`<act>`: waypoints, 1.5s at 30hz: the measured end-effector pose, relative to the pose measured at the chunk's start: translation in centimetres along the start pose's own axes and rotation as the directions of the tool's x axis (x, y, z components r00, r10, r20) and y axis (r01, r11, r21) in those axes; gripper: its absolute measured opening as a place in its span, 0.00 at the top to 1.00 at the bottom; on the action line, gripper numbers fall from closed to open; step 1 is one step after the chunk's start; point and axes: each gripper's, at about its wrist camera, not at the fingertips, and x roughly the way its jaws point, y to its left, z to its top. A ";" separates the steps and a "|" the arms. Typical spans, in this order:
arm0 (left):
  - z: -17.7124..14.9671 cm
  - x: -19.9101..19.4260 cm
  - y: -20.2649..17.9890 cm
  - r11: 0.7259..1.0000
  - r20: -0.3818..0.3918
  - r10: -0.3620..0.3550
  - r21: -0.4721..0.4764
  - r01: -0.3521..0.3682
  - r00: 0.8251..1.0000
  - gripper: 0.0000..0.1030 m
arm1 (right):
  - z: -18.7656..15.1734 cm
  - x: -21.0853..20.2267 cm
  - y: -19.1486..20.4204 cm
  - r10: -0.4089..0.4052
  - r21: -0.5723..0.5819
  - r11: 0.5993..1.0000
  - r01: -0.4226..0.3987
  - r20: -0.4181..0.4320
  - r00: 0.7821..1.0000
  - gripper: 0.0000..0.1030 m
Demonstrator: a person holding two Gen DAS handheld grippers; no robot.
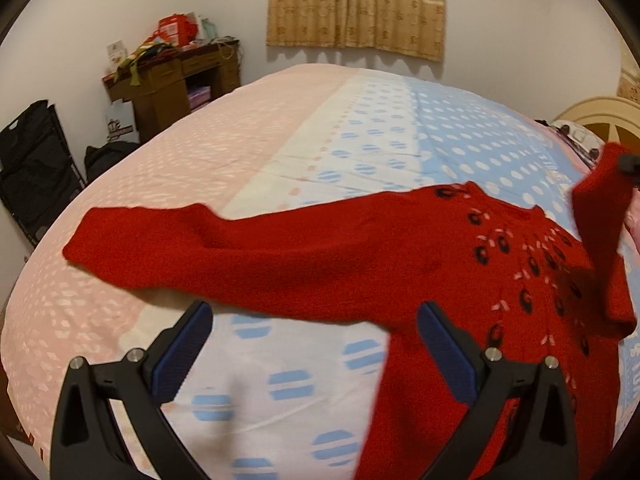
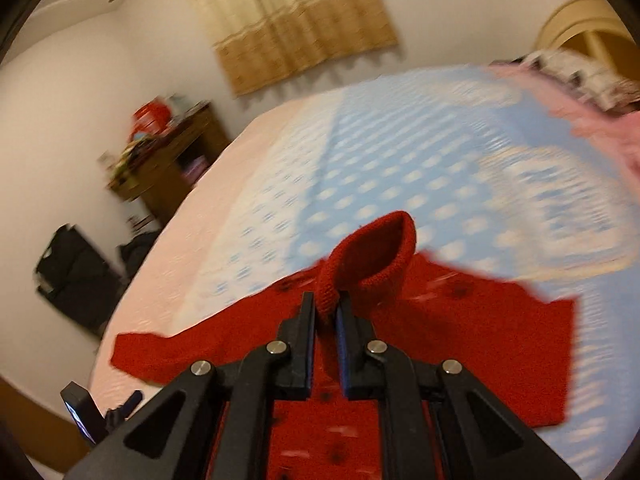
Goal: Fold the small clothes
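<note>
Right tongs (image 2: 326, 312) pinch the soft red knitted sweater's (image 1: 360, 256) limp cuff (image 2: 376, 248) above the dotted bed (image 1: 280, 152), left tongs (image 1: 316, 320) wide beside it; grip edges, I'd say.

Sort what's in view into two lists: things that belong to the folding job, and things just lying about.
Belongs to the job:
red sweater
its cuff, pinched in the right claw
left claw, open, holding nothing
bed sheet it lies on

Just lying about:
wooden desk with clutter
curtain
black rack
pink bedding
</note>
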 end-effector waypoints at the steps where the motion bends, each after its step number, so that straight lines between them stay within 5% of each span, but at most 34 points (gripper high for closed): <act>1: -0.1 0.1 0.4 1.000 -0.002 0.009 -0.003 -0.009 1.000 0.00 | -0.4 1.4 0.8 0.007 -0.010 1.000 -0.007 -0.011 1.000 0.91; 6: -0.5 1.0 2.4 0.999 -0.019 0.040 -0.028 -0.040 0.999 0.00 | -3.8 8.4 4.2 0.033 -0.052 0.998 -0.037 -0.079 0.996 0.91; 13: -1.0 2.1 4.1 0.997 -0.045 0.054 -0.055 -0.057 0.997 0.00 | -8.0 12.8 6.7 -0.011 -0.194 0.981 -0.011 -0.114 0.993 0.90; 16: -1.2 2.5 4.6 0.996 -0.057 0.057 -0.065 -0.061 0.997 0.00 | -8.6 14.2 6.8 0.000 -0.211 0.977 -0.034 -0.160 0.987 0.85; 17: -1.2 2.6 4.7 0.996 -0.063 0.056 -0.070 -0.061 0.996 0.00 | -8.8 14.7 6.7 0.008 -0.205 0.978 -0.047 -0.185 0.983 0.75; 18: -1.2 2.8 4.7 0.996 -0.067 0.054 -0.073 -0.059 0.996 0.00 | -9.0 15.1 6.6 0.040 -0.185 0.979 -0.080 -0.207 0.978 0.71; 20: -1.3 2.9 4.8 0.996 -0.070 0.051 -0.074 -0.056 0.996 0.00 | -9.2 14.8 6.2 0.132 -0.132 0.978 -0.162 -0.207 0.969 0.44; 23: -1.3 2.7 4.6 0.996 -0.066 0.055 -0.063 -0.059 0.996 0.00 | -9.6 14.3 6.6 0.226 -0.079 0.965 -0.249 -0.231 0.946 0.39; 26: -1.3 2.6 4.4 0.997 -0.061 0.058 -0.049 -0.061 0.996 0.00 | -10.4 12.9 7.1 0.345 -0.043 0.928 -0.370 -0.274 0.898 0.39; 31: -1.2 2.4 4.1 0.996 -0.040 0.089 -0.023 -0.090 0.995 0.00 | -8.5 8.6 4.9 0.250 -0.066 0.965 -0.255 -0.075 0.965 0.40; 33: -1.3 2.4 4.5 0.995 -0.037 0.096 -0.031 -0.097 0.995 0.00 | -7.7 8.5 3.5 0.130 -0.046 0.990 -0.133 -0.050 0.990 0.55; 35: -1.4 2.4 5.1 0.994 -0.040 0.099 -0.051 -0.101 0.994 0.00 | -7.7 9.3 3.2 0.097 -0.040 0.994 -0.100 -0.068 0.993 0.66; 41: -1.8 2.4 9.9 0.966 -0.073 0.164 -0.190 -0.175 0.984 0.00 | -10.7 13.8 5.5 0.039 -0.166 0.984 -0.062 -0.136 0.990 0.66; 45: -1.8 1.3 15.2 0.927 -0.063 0.222 -0.295 -0.230 0.973 0.00 | -11.7 14.0 6.1 -0.018 -0.258 0.966 0.002 -0.059 0.998 0.66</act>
